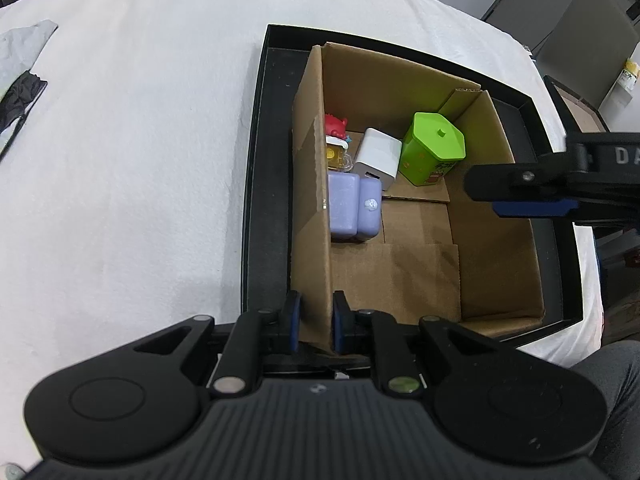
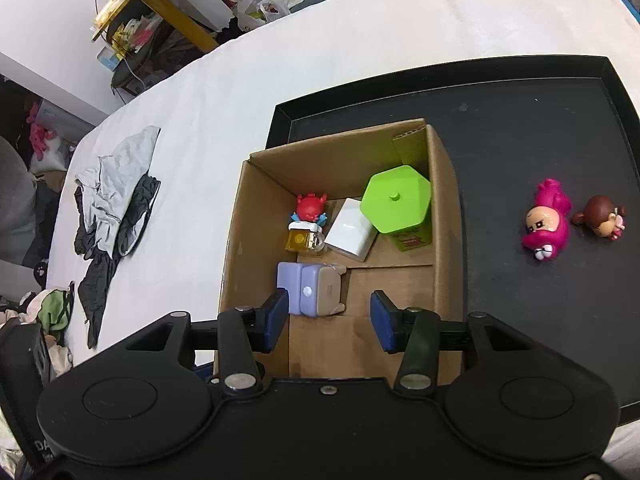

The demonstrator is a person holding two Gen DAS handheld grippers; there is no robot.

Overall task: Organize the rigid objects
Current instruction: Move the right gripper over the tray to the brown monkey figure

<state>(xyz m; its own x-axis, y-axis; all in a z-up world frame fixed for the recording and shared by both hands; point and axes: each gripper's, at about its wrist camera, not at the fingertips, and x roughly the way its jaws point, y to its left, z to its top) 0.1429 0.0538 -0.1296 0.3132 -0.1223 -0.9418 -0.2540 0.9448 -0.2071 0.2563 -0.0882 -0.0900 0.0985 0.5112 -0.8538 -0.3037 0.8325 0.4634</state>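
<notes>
Pinching the near wall of the open brown cardboard box (image 1: 400,216), the left gripper (image 1: 316,322) is clamped shut. The right gripper (image 2: 329,322) is held part-open and empty above it. Beside the box, the pink plastic figurine (image 2: 546,222) is judged light, rigid, slippery; gripped best across its body.

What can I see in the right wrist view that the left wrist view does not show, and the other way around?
Only the right wrist view: the pink figure and brown figure lying on the tray, the clothes on the cloth, and the right gripper open above the box.

Only the left wrist view: the left gripper shut on the box wall.

Both: the box, green tin, white cube, red figure, purple block.
</notes>
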